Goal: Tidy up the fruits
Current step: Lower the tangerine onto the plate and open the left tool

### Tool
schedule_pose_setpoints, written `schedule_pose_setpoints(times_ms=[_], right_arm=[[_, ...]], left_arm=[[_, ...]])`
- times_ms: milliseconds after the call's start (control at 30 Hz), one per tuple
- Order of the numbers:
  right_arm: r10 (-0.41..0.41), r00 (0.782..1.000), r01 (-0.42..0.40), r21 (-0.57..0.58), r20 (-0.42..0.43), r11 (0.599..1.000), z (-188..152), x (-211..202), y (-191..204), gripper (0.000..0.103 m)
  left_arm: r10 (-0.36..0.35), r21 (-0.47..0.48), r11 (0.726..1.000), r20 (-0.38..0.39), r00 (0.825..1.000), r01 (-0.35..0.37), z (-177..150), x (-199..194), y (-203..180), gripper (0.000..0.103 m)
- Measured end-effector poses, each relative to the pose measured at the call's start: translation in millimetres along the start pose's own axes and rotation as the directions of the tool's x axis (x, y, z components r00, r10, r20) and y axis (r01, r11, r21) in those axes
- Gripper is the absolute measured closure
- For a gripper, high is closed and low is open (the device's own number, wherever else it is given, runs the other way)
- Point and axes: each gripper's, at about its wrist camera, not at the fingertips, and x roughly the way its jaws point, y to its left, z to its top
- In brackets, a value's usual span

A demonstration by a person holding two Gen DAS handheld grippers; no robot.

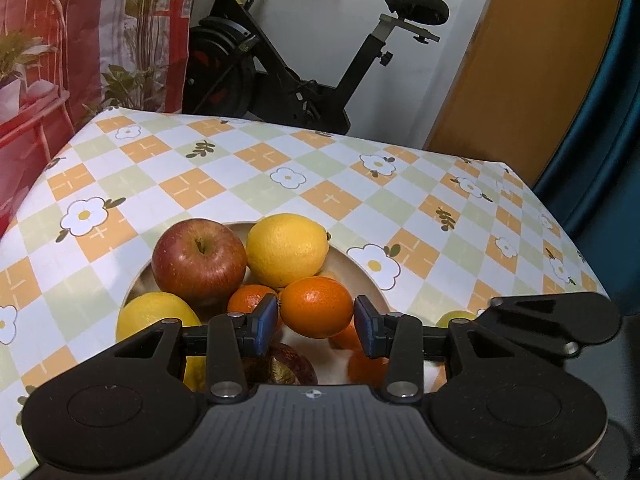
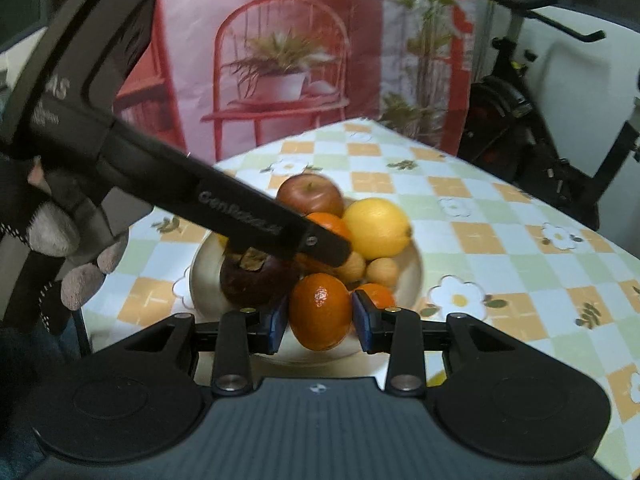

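Plainly, the cream bowl (image 2: 414, 276) sits on the checked, flower-printed surface (image 2: 500, 236) and is heaped with fruit. Going left to right in the right wrist view: a dark mangosteen (image 2: 256, 280) with its dry calyx lies at the bowl's left, a red apple (image 2: 310, 196) sits at the back, an orange (image 2: 332, 228) shows just past the arm of the left hand-held gripper (image 1: 316, 320), then a lemon (image 2: 378, 234) on the right, with two small tan round fruits (image 2: 382, 272), possibly longans, below it.

That left hand-held gripper, held by a gloved hand (image 2: 60, 248), reaches over the bowl; its blue pads stand narrowly apart around a mandarin (image 1: 316, 307), touching on the left, though contact on the right is unclear.

The right hand-held gripper (image 2: 320, 318) is clamped on another mandarin (image 2: 320, 312), held over the bowl's near rim.
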Motion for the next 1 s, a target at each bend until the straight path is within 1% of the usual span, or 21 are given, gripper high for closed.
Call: schedule_pose_setpoints(times_ms=[167, 400, 567, 667, 733, 767, 800, 900, 1000], right_arm=[[-0.002, 0.999, 0.002, -0.005, -0.046, 1.000, -3.3, 18.3, 2.0, 0.066], [0.008, 0.997, -0.009, -0.017, -0.078, 1.000, -5.1, 28.6, 2.5, 0.066], [0.017, 0.996, -0.017, 0.003, -0.090, 1.000, -5.3, 34.4, -0.4, 0.065], [0.018, 0.997, -0.017, 0.010, -0.075, 1.000, -5.6, 31.6, -0.3, 0.064], [0.012, 0.998, -0.011, 0.013, -0.064, 1.000, -6.4, 27.6, -0.3, 0.064], [0.010, 0.998, -0.009, 0.017, -0.056, 1.000, -7.0, 25.2, -1.3, 0.064], [0.006, 0.999, -0.005, 0.022, -0.047, 1.000, -7.8, 22.3, -2.6, 0.064], [-0.006, 1.000, 0.007, 0.046, -0.011, 0.999, -11.5, 8.7, -6.1, 0.064], [-0.026, 0.999, 0.024, 0.078, 0.028, 0.997, -18.2, -9.3, -14.4, 0.064]], left_arm=[[-0.004, 0.016, 1.000, -0.020, 1.000, 0.004, -1.9, 6.1, -3.0, 0.059], [0.002, 0.022, 1.000, -0.026, 1.000, -0.001, -2.6, 11.4, -5.9, 0.059], [0.014, 0.027, 1.000, -0.022, 1.000, -0.013, -2.7, 10.3, -7.9, 0.058], [0.015, 0.020, 1.000, -0.024, 1.000, -0.015, -1.7, 6.5, -6.7, 0.057], [0.021, 0.017, 1.000, -0.012, 1.000, -0.021, -0.8, 1.5, -7.6, 0.057], [0.024, 0.016, 1.000, -0.004, 1.000, -0.024, -0.4, -1.7, -8.4, 0.055], [0.028, 0.016, 0.999, 0.006, 1.000, -0.028, 0.1, -5.6, -9.8, 0.049], [0.047, 0.022, 0.999, 0.032, 0.998, -0.047, 1.3, -14.7, -17.0, 0.041], [0.053, 0.032, 0.998, 0.053, 0.997, -0.055, 2.6, -21.6, -25.8, 0.039]])
